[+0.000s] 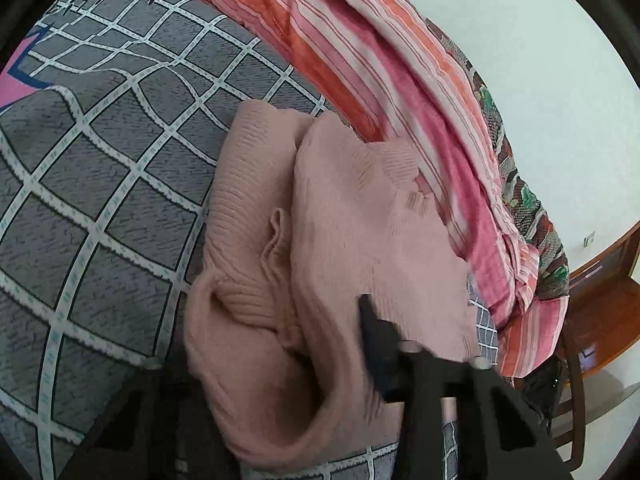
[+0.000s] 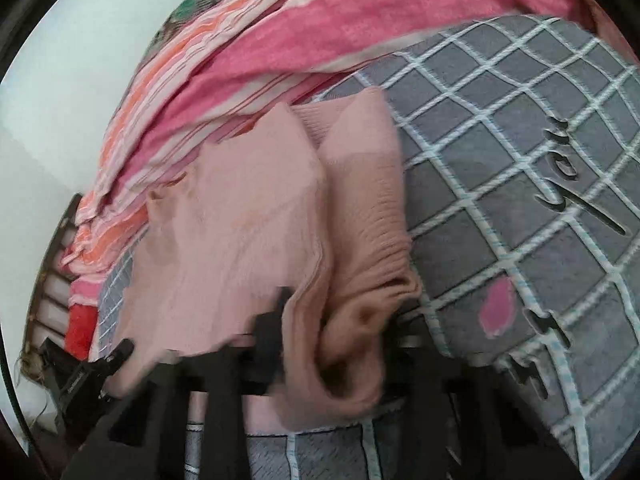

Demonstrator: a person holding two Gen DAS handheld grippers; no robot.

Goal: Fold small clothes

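A small pale pink knitted garment [image 1: 352, 216] lies bunched and partly folded on a bed with a grey checked sheet [image 1: 100, 184]. In the left wrist view my left gripper [image 1: 320, 344] has one black finger [image 1: 376, 332] on top of the knit; the other finger is hidden under the fabric, so it looks shut on the garment's near edge. In the right wrist view the same garment [image 2: 248, 216] drapes over my right gripper [image 2: 312, 320]. One black finger [image 2: 272, 320] shows beside a raised fold; the gripper looks shut on that fold.
A pink, orange and white striped blanket [image 1: 384, 52] is heaped along the far side of the bed, also in the right wrist view [image 2: 280, 32]. A wooden chair [image 1: 596, 320] stands past the bed's end. The other gripper [image 2: 88, 368] shows at lower left.
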